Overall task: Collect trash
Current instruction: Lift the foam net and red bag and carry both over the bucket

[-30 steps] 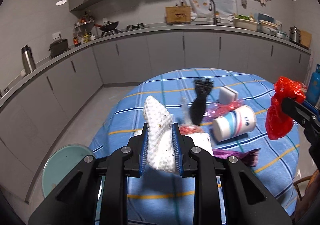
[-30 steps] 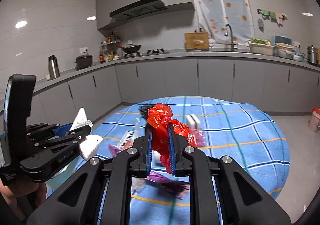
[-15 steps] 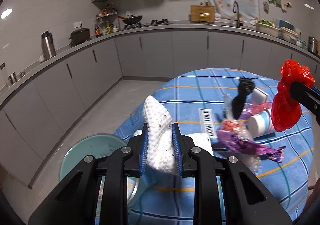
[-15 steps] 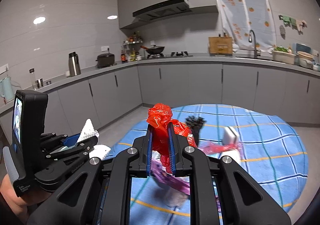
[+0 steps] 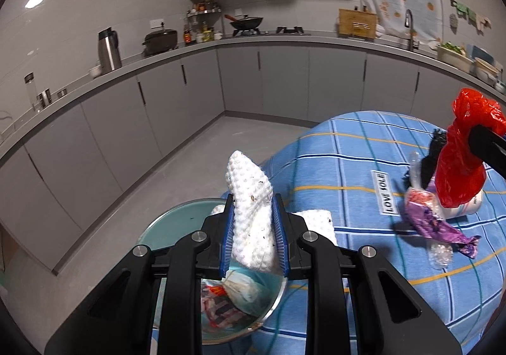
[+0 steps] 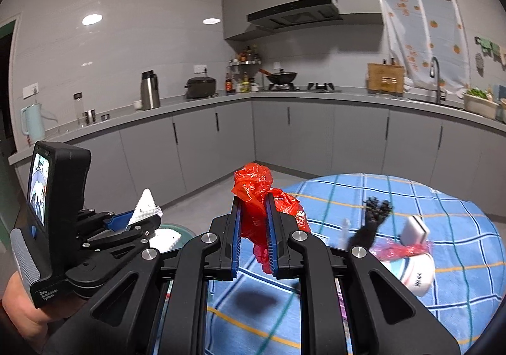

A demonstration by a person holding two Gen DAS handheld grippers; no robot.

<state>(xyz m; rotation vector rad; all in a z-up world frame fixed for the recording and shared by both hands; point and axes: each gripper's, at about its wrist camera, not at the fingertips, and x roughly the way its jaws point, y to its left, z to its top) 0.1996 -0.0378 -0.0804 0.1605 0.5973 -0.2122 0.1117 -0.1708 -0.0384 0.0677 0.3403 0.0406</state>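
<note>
My left gripper is shut on a white bumpy foam sheet, held above a round teal trash bin that has wrappers inside and stands on the floor beside the table. In the right wrist view the left gripper and its foam sheet show at the left. My right gripper is shut on a crumpled red plastic bag, held over the left edge of the blue checked tablecloth. The red bag also hangs at the right of the left wrist view.
On the tablecloth lie a purple wrapper, a white paper cup on its side, a black brush-like piece, a white sponge and a clear wrapper. Grey kitchen cabinets line the walls beyond an open floor.
Both grippers have swung left, away from the table's middle. The teal bin has come under the left gripper and its inside now shows. Both grips are unchanged.
</note>
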